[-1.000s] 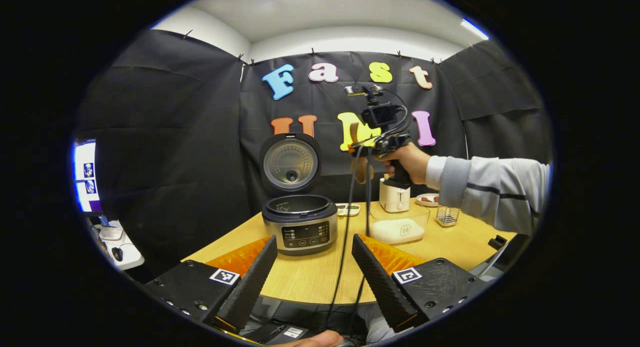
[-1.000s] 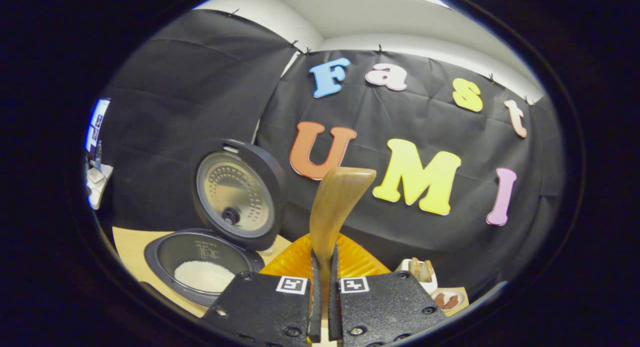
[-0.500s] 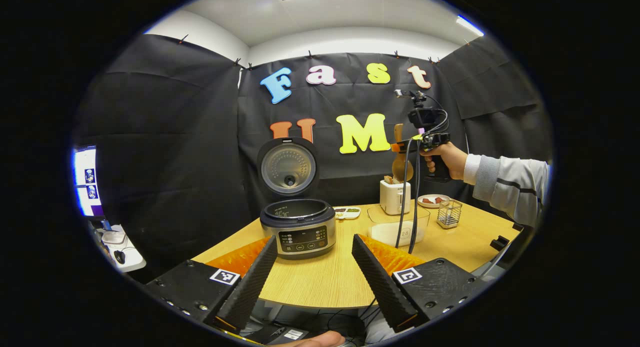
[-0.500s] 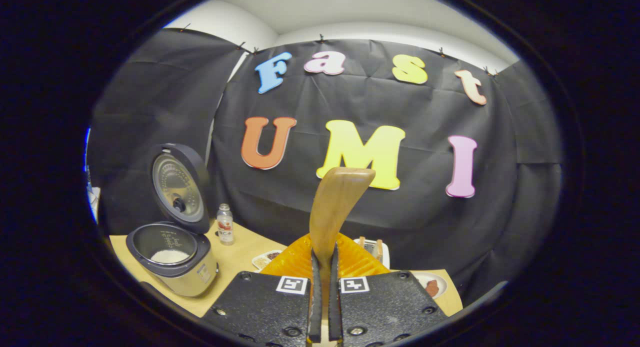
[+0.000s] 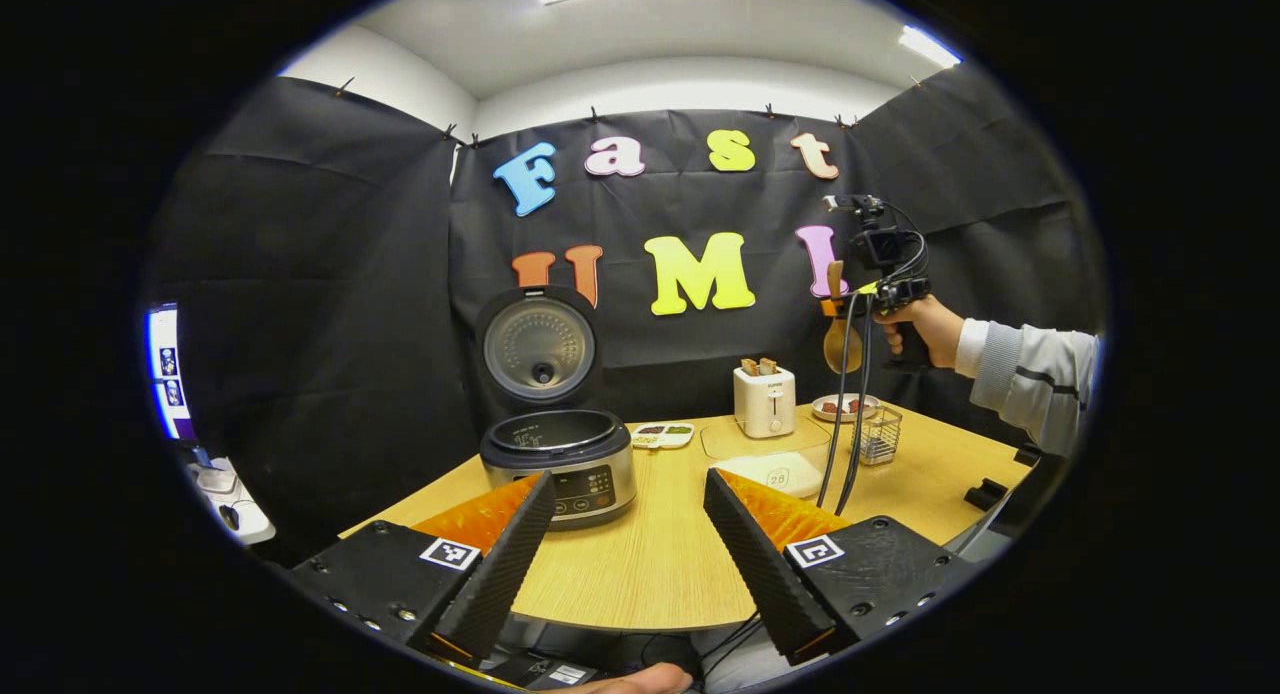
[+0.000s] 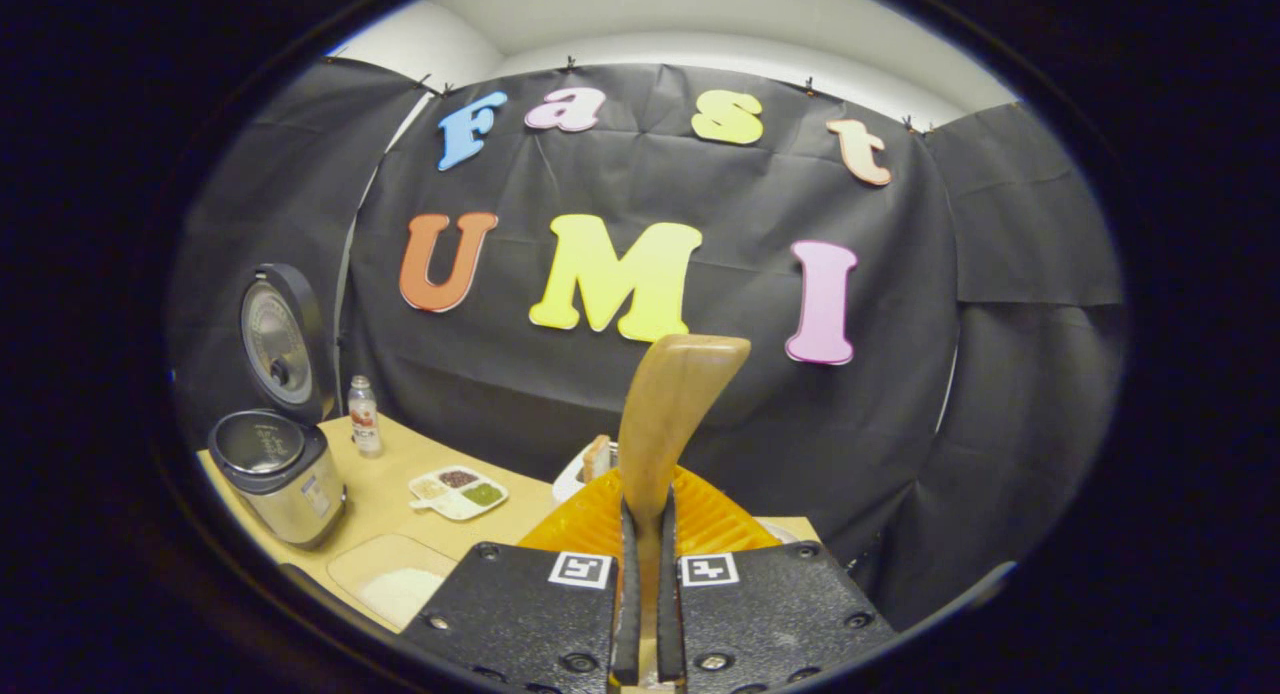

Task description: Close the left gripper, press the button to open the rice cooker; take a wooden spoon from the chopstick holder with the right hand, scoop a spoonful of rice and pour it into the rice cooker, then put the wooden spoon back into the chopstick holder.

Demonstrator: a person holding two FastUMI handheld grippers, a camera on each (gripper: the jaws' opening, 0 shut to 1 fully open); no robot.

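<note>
Spoon (image 6: 668, 414) clamped upright in right tool (image 6: 647, 614), held high above the holder (image 5: 877, 435) at the tabletop's (image 5: 640, 554) right. Cooker (image 5: 557, 461) stands open at left. Left tool (image 5: 625, 554) open, empty.

Right gripper (image 6: 646, 614) jaws clamp the upright wooden spoon (image 6: 668, 414).

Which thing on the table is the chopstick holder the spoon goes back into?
Start at the white toaster by the back wall. To its right stands the chopstick holder, a small see-through wire basket, unlike the solid toaster and flat plate beside it.
</note>
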